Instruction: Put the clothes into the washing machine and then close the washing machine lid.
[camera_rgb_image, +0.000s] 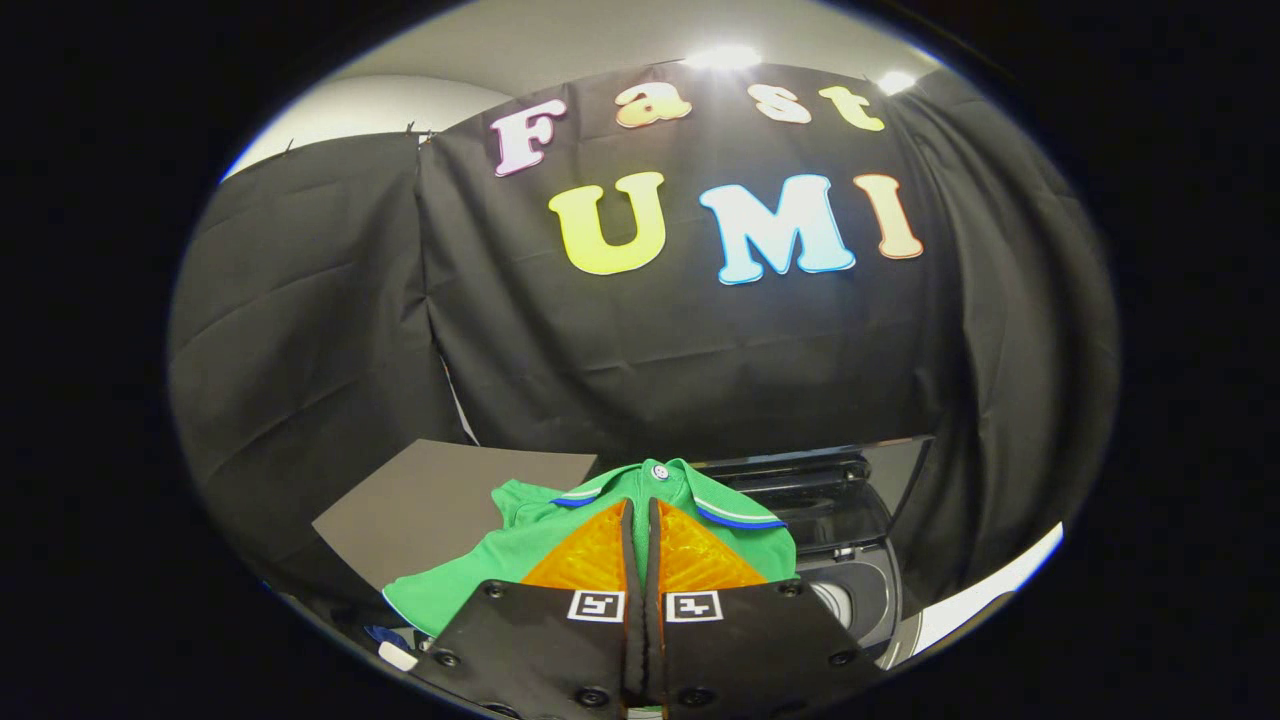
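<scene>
My gripper (641, 520) is shut on a green polo shirt (520, 555) with a blue-and-white striped collar. The fingers pinch the cloth near the collar, and the shirt hangs lifted and drapes to the left below the fingers. Just right of the fingers and beyond them stands the washing machine (860, 600) with its dark glossy lid (840, 480) raised upright. The round drum opening (835, 600) shows beside the right finger, lower than the shirt.
A dark flat board (440, 505) lies left of the shirt, at the foot of the black cloth wall. A small white and blue item (395, 650) lies low on the left under the shirt's hem. A pale strip of floor (990, 590) runs to the right of the machine.
</scene>
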